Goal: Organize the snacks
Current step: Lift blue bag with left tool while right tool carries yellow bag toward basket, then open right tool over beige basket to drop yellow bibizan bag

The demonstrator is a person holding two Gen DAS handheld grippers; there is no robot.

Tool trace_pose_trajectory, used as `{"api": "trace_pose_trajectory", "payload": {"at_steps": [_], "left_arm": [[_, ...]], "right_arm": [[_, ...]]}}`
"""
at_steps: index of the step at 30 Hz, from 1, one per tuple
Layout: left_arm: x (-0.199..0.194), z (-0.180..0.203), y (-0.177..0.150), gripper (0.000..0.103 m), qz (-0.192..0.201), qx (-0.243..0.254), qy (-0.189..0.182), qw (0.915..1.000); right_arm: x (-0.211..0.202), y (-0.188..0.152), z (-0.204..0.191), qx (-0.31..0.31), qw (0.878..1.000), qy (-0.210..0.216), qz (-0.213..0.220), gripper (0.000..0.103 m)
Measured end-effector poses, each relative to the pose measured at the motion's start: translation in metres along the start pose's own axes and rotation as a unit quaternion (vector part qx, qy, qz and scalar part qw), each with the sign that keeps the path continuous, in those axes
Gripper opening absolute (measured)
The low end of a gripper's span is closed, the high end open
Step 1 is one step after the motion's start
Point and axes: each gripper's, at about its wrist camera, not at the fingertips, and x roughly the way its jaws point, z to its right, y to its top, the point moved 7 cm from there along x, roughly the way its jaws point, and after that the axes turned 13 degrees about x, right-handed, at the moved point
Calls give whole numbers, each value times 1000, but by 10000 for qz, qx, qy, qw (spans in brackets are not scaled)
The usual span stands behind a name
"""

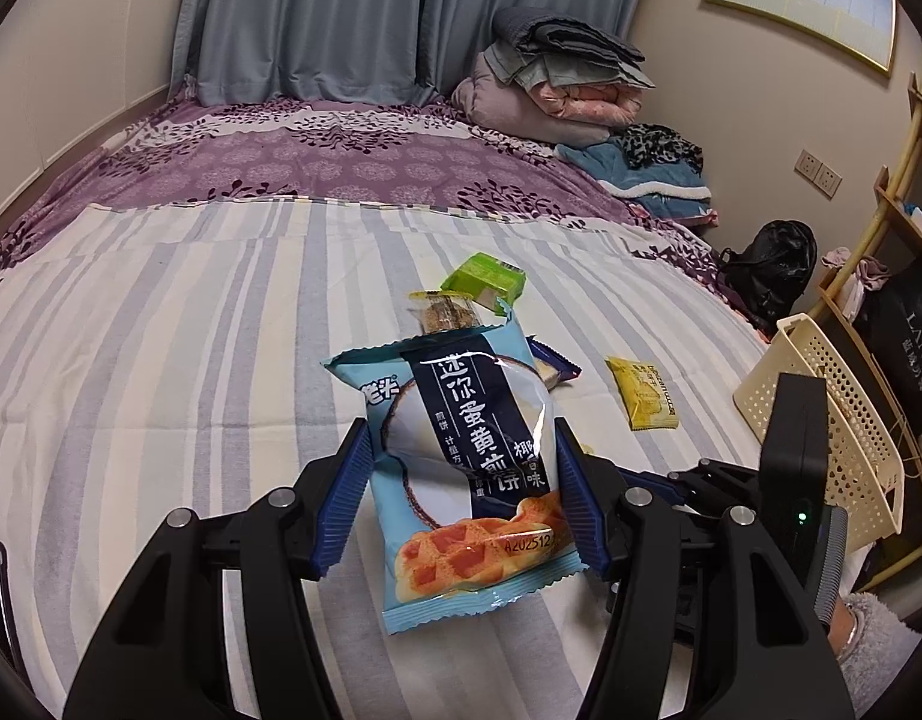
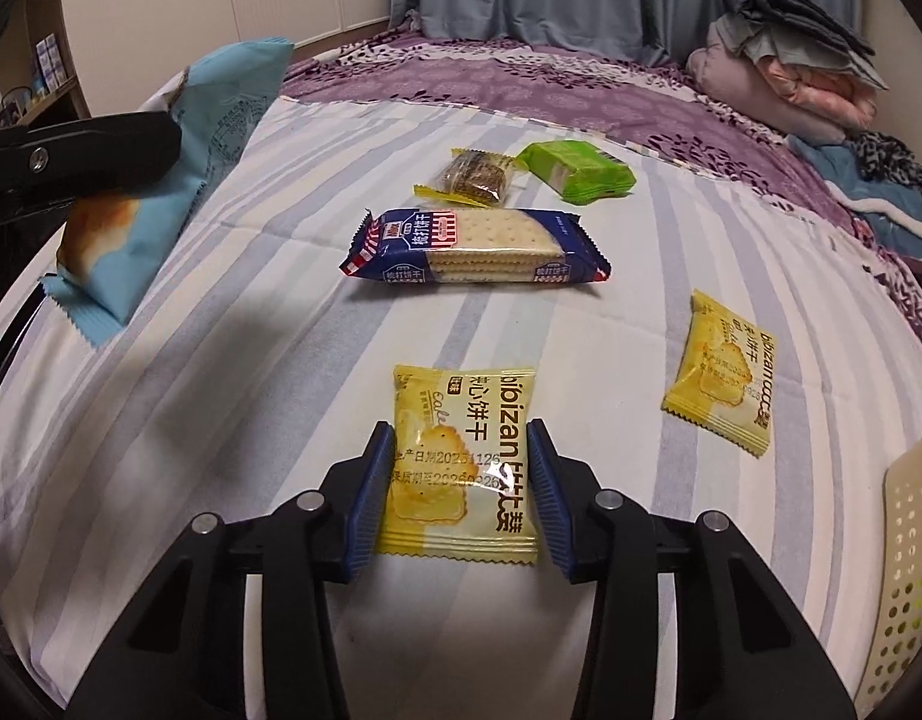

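My left gripper (image 1: 461, 480) is shut on a light blue snack bag (image 1: 470, 468) and holds it above the striped bedspread; the same blue bag (image 2: 161, 168) shows at the left of the right wrist view. My right gripper (image 2: 461, 480) is shut on a yellow biscuit packet (image 2: 461, 462) lying on the bed, its blue pads (image 2: 368, 492) pressing both side edges. A second yellow packet (image 2: 722, 372) lies to the right. Further back lie a navy cracker pack (image 2: 479, 246), a brown bar in clear wrap (image 2: 470, 177) and a green packet (image 2: 581, 171).
A cream perforated basket (image 1: 821, 414) stands at the bed's right edge, its rim also at the lower right of the right wrist view (image 2: 905, 570). Folded bedding (image 1: 557, 78) is piled at the far end. A shelf unit (image 1: 905, 198) and a black bag (image 1: 773, 264) stand beside the bed.
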Motion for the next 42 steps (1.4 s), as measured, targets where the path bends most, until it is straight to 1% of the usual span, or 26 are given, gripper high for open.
{"api": "trace_pose_trajectory", "payload": {"at_steps": [8, 14, 21, 29, 33, 38, 42], "left_arm": [[-6, 12, 6, 60, 74, 130, -58, 9999], [-10, 26, 14, 60, 114, 262, -96, 9995], [-14, 44, 21, 60, 162, 431, -140, 9988], [-19, 72, 30, 60, 235, 661, -260, 9972], [-19, 90, 37, 60, 282, 816, -365, 9956], [-14, 121, 46, 60, 272, 1070, -531, 9925], [-10, 144, 52, 60, 267, 1256, -662, 9895]], "right_arm": [[-36, 7, 15, 479, 9980, 114, 396, 44], [-73, 16, 34, 687, 9943, 94, 813, 44], [-123, 22, 76, 1137, 9844, -105, 1335, 44], [-180, 21, 131, 1585, 9667, -529, 1937, 44], [-208, 13, 162, 1848, 9546, -782, 2201, 44], [-233, -4, 205, 2224, 9381, -1139, 2400, 44], [-243, -23, 243, 2555, 9255, -1465, 2383, 45]]}}
